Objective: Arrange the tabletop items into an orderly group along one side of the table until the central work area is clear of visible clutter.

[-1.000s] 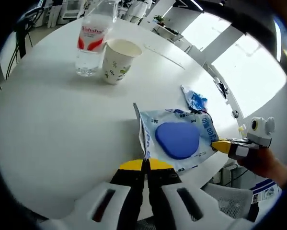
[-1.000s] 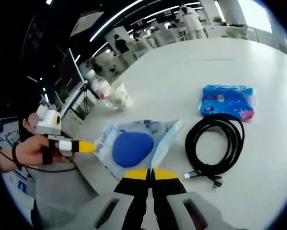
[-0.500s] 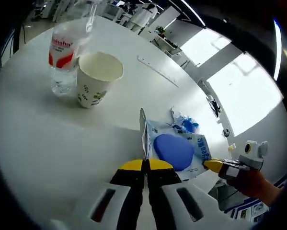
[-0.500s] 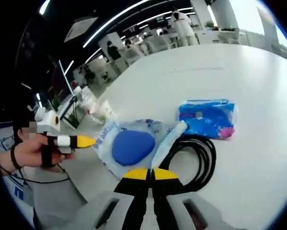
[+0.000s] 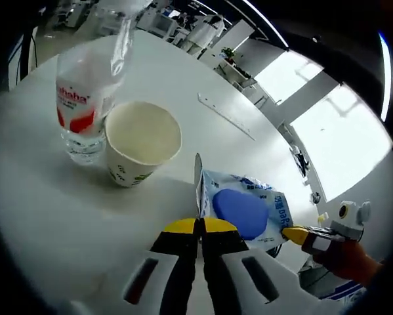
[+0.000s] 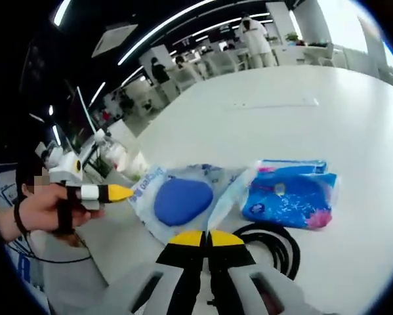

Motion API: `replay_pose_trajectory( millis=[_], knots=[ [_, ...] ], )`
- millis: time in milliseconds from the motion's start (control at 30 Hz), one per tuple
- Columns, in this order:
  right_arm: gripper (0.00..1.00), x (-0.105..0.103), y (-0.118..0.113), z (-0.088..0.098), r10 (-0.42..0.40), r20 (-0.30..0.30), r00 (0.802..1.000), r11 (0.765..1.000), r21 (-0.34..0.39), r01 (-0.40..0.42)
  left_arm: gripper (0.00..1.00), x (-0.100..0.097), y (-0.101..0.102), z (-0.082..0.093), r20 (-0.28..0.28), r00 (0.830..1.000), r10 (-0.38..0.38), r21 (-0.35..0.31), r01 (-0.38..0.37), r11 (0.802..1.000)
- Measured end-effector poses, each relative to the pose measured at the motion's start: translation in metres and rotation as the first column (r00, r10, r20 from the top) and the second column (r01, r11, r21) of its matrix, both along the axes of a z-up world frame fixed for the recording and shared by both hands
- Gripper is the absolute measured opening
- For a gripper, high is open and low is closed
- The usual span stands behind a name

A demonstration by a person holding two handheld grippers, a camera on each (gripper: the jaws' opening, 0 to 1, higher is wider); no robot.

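In the left gripper view the left gripper has its jaws pressed together on one edge of a clear plastic packet with a blue oval pad, which lies on the round white table at about 1 o'clock from the jaw tips. The right gripper pinches the packet's far edge, at 3 o'clock. A paper cup stands at 11 o'clock, just beside a water bottle with a red label at 10 o'clock.

In the right gripper view the right gripper clamps the packet; a blue tissue pack lies at 2 o'clock and a coiled black cable at 3 o'clock
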State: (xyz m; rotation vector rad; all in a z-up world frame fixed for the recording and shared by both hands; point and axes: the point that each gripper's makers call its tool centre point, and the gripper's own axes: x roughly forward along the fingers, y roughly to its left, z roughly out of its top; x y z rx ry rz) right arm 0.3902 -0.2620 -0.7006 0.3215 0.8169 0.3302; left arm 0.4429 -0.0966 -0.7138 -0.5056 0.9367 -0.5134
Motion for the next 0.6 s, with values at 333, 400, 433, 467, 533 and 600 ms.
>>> replay_pose_trajectory(
  millis=[333,400,433,467,533,600],
  knots=[
    [0.00,0.021,-0.001,-0.007,0.034,-0.001,0.999,0.999,-0.016,-0.034,0.00,0.009,0.001,-0.011,0.002,1.000,0.012,0.027,-0.012,1.000],
    [0.00,0.025,-0.002,-0.009,0.035,-0.003,0.999,0.999,-0.018,-0.035,0.00,0.013,0.000,-0.012,0.001,1.000,0.020,0.024,-0.020,1.000],
    [0.00,0.028,-0.001,-0.010,0.034,-0.004,0.999,0.999,-0.016,-0.034,0.00,0.014,0.000,-0.013,0.001,1.000,0.022,0.024,-0.022,0.999],
    [0.00,0.029,0.000,-0.011,0.038,-0.005,0.999,0.999,-0.017,-0.038,0.00,0.015,0.001,-0.014,0.001,1.000,0.026,0.025,-0.026,0.999],
    [0.00,0.033,0.001,-0.014,0.054,-0.002,0.999,0.998,-0.036,-0.054,0.00,0.018,0.002,-0.018,0.000,1.000,0.027,0.033,-0.027,0.999],
    [0.00,0.037,0.005,-0.013,0.080,0.022,0.997,0.995,-0.056,-0.079,0.00,0.019,0.004,-0.018,0.002,1.000,0.029,0.040,-0.029,0.999]
  ],
)
